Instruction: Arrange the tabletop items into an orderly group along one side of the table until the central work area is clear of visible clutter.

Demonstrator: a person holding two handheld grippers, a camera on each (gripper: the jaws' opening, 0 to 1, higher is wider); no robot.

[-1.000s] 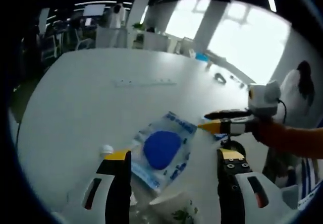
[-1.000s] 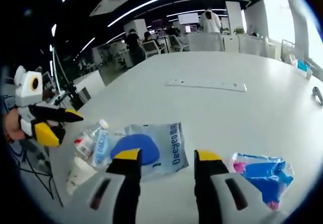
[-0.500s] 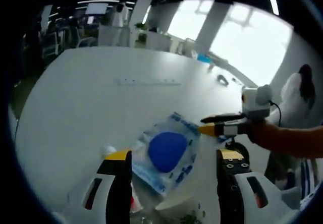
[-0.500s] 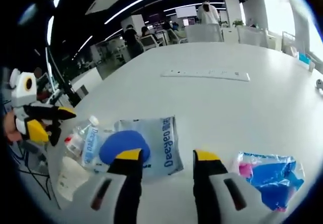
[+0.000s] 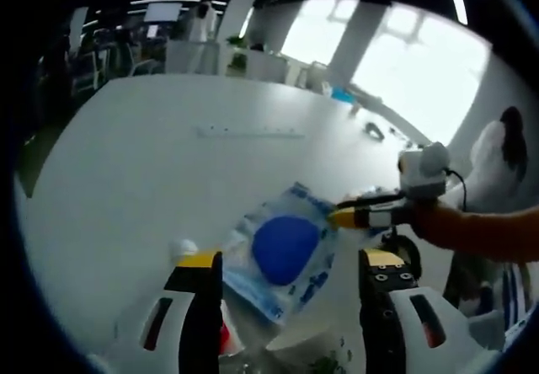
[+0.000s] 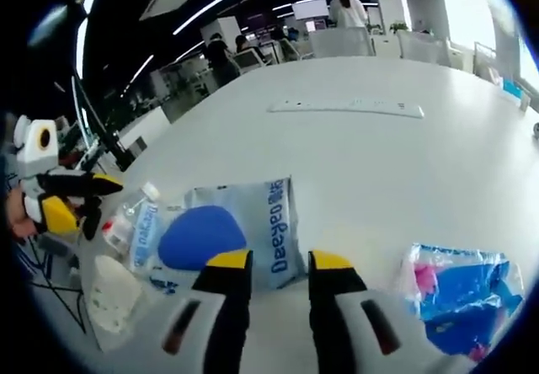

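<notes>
step: nudging the clear pouch [image 6: 240, 231] into the pile at the near counter edge; judged mid-task, more clutter still out.
right claw [image 6: 268, 260]: yellow tips narrowed to a slim gap, nothing clamped between them, parked at the pouch's near edge. In left gripper view, right claw [image 5: 344, 212] comes in from the right, tips at the pouch's right edge; contact vs just beside not resolvable.
left claw [image 5: 285, 260]: tips wide apart, empty, hanging over the pouch [image 5: 280, 250].
how-to: pinch a flat film corner, not the blue disc [image 6: 198, 235] bulge; drag low along the counter [image 6: 379, 163]; film likely slippery, so light grip and slow pull. Left claw free to pin the pile so it doesn't scatter.
pouch: thin glossy plastic, roughly rectangular, blue print on the margin, rounded blue pad inside; lies flat, slightly crumpled.
bottle [image 6: 135, 227]: small clear plastic, white cap, lying on its side against the pouch's far side, toward the counter edge.
cup [image 6: 105, 294]: pale, papery look, just beside the bottle; shape unclear.
second packet [image 6: 463, 294]: crinkly clear wrap, blue and pink contents, well apart from the pouch along the same near edge.
power strip [image 6: 345, 106]: long white bar, mid-counter, apart from everything.
counter: smooth matte white, rounded outline.
</notes>
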